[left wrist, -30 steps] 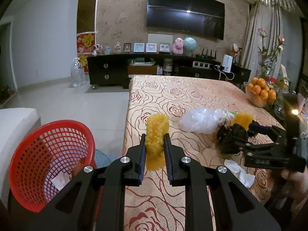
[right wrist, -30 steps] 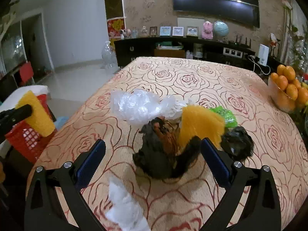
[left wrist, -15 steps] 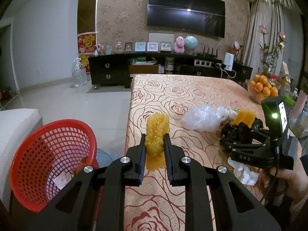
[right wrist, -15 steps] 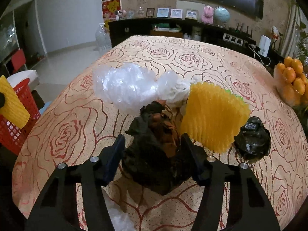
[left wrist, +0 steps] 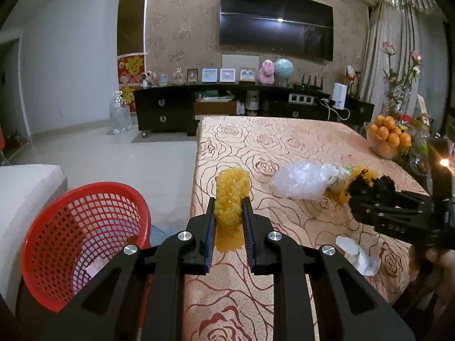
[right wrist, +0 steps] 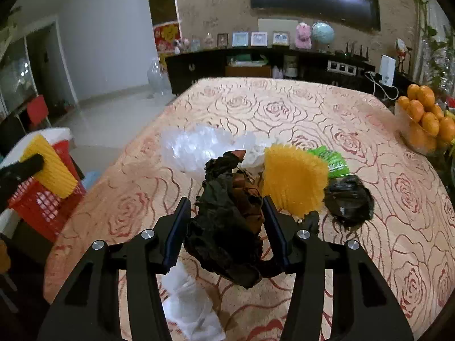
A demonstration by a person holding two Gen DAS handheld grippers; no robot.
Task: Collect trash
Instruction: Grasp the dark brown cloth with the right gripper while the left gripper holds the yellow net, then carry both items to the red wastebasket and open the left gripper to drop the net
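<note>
Left gripper (left wrist: 229, 221) clamps yellow foam net (left wrist: 231, 199); right gripper (right wrist: 224, 224) pinches black wrapper (right wrist: 227, 221), possibly lifted, over rose-print tablecloth (right wrist: 298, 108); red basket (left wrist: 82, 238) on floor.

Right tool (right wrist: 224, 227) clamping crumpled black bag (right wrist: 227, 227), yellow foam net (right wrist: 294, 182) just behind

- My left tongs (left wrist: 229, 221) pinch a yellow foam fruit net (left wrist: 231, 201), standing upright, beside the red mesh basket (left wrist: 82, 238).
- My right tongs (right wrist: 224, 227) clamp a crumpled black-and-brown bag (right wrist: 227, 221).
- On the desk (right wrist: 298, 108) lie a clear plastic bag (right wrist: 196, 147), a second yellow net (right wrist: 294, 182), a green wrapper (right wrist: 331, 163), a small black wad (right wrist: 349, 201) and white tissue (right wrist: 190, 307).
</note>
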